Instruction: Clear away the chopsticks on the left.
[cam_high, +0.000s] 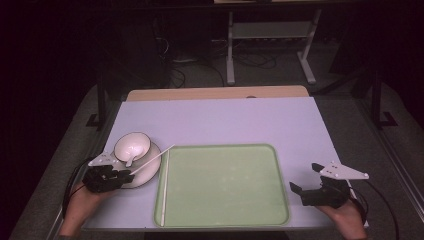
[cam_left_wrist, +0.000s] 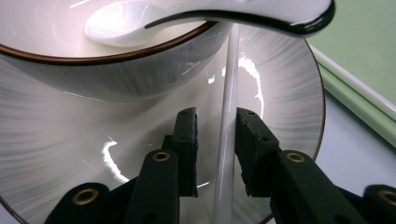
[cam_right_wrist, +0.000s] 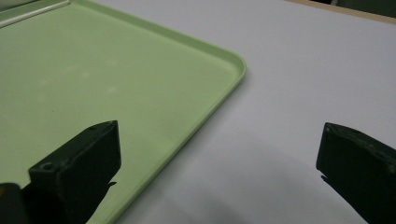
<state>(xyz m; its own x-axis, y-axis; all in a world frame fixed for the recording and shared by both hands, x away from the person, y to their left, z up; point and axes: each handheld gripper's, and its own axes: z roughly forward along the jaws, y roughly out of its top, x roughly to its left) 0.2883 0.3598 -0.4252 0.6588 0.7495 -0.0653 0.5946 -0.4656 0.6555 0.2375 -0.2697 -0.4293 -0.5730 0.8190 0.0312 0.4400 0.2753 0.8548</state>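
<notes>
Left gripper (cam_left_wrist: 215, 140) had its fingers nearly closed around the thin white chopstick (cam_left_wrist: 227, 135) on the white ceramic plate (cam_left_wrist: 56, 154), seemingly to lift it, while right gripper (cam_right_wrist: 217, 172) waited wide open, empty.

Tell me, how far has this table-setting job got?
Looks early on. One thin white chopstick already lies along the pale green plastic tray's left edge. The left gripper brackets a second white chopstick over the white dark-rimmed plate; contact isn't clear. The white bowl with its white ceramic spoon sits on that plate. The right gripper waits open.
</notes>
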